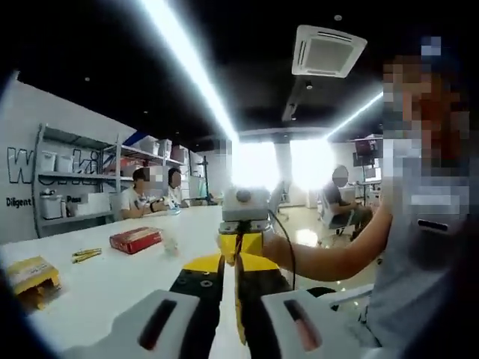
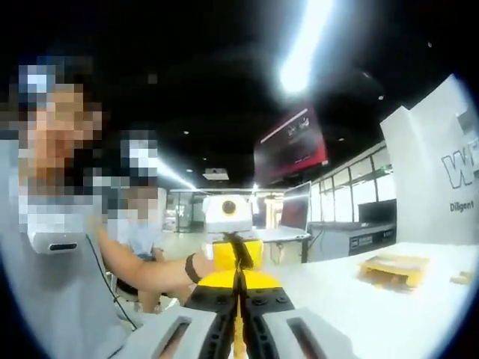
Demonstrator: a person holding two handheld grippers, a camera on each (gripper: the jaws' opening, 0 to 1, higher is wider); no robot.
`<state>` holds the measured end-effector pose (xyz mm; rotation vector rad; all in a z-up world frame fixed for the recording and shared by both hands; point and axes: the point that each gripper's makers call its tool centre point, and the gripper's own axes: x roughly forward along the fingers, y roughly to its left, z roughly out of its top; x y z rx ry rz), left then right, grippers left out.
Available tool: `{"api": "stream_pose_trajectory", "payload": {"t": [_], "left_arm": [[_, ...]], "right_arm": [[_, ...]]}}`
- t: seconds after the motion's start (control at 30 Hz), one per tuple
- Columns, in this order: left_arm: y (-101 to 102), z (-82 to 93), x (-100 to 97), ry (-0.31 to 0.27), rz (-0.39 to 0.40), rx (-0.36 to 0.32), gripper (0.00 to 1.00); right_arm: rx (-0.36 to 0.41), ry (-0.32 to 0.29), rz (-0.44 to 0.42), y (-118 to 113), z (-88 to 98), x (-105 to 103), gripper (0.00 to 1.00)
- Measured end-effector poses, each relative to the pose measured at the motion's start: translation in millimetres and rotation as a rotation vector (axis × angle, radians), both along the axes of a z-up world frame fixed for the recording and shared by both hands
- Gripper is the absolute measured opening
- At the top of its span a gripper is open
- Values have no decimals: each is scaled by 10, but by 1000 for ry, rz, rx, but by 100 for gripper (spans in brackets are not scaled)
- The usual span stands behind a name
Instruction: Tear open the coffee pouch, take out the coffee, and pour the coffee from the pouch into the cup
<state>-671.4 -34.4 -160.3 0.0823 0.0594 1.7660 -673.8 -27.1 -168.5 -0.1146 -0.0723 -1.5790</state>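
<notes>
The yellow coffee pouch hangs in the air between my two grippers, seen edge-on as a thin yellow strip. In the left gripper view my left gripper is shut on its near end, black jaws pressed together. My right gripper faces it from the far end, held by a person's hand, and pinches the same pouch. From the other side, my right gripper is shut on the pouch, and my left gripper clamps the far end. A small pale cup-like thing stands on the white table.
On the table lie a red box, a yellow box and loose yellow sachets. The yellow box also lies on the table at the right. People sit at the far end. The person holding the grippers stands close.
</notes>
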Motion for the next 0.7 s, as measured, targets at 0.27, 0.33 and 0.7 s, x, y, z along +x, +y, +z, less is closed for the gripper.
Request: {"api": "stream_pose_trajectory", "payload": {"t": [0.27,0.33,0.7], "left_arm": [[39,-28,39,10,-30,-56,4],[43,-41,56,4,-40,-69,4],[41,-67,46,1,-45,-85,3]], "right_arm": [[21,3,7,-14,-63,4,2],[22,5,10,-19,-68,15,2],[0,23,4,-19,-68,-2,2]]}}
